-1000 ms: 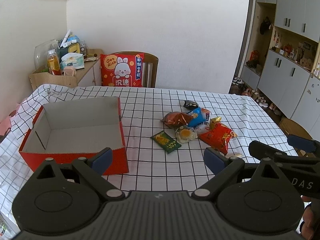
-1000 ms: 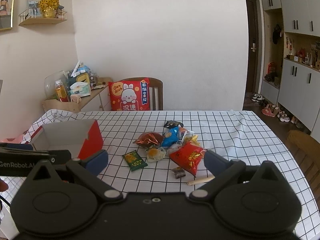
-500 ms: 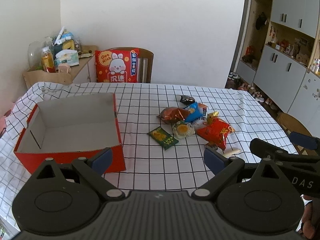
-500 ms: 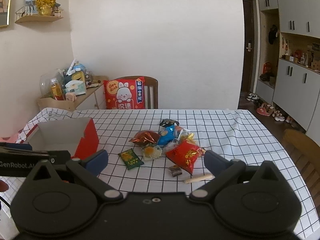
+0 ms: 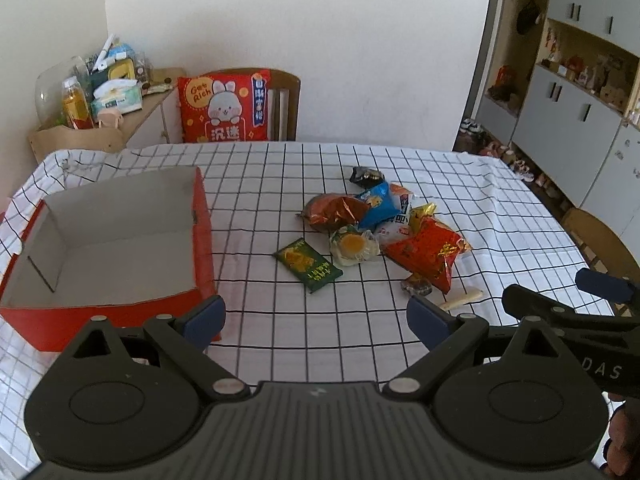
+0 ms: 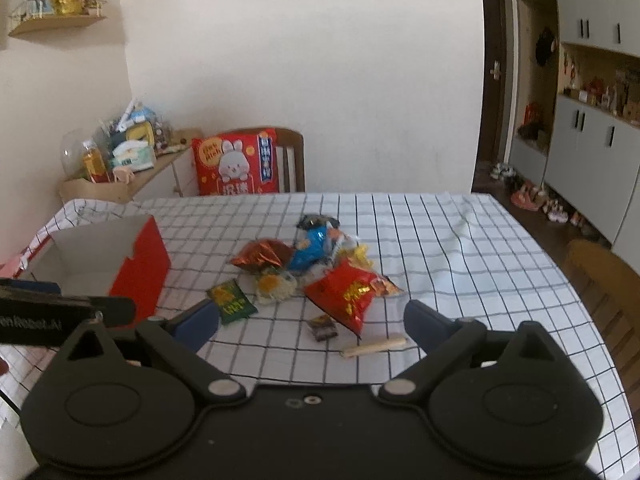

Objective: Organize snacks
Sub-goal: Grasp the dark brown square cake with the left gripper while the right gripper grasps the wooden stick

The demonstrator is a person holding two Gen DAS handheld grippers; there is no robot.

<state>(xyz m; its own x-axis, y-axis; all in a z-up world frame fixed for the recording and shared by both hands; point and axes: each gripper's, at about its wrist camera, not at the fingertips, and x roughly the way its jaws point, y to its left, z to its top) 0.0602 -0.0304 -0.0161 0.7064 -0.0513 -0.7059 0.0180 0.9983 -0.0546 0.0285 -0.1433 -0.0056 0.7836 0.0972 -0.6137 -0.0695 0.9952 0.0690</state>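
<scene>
A pile of snack packets lies mid-table: a red bag (image 5: 428,256) (image 6: 348,292), a green packet (image 5: 308,264) (image 6: 232,300), a clear egg-print packet (image 5: 354,246), a brown foil bag (image 5: 334,210), a blue bag (image 5: 376,204), a small dark candy (image 6: 323,326) and a beige stick (image 6: 374,346). An open, empty red box (image 5: 200,236) (image 6: 140,268) stands to their left. My left gripper (image 5: 316,318) is open and empty, above the near table edge. My right gripper (image 6: 312,318) is open and empty, short of the pile.
The table has a white checked cloth (image 5: 280,176). A chair with a red rabbit cushion (image 5: 224,108) stands at the far side. A cluttered side shelf (image 5: 100,120) is at the far left. Another chair (image 6: 600,276) is at the right.
Both grippers have drifted slightly, so the snacks and box have shifted a little in view. Both stay open and empty.
</scene>
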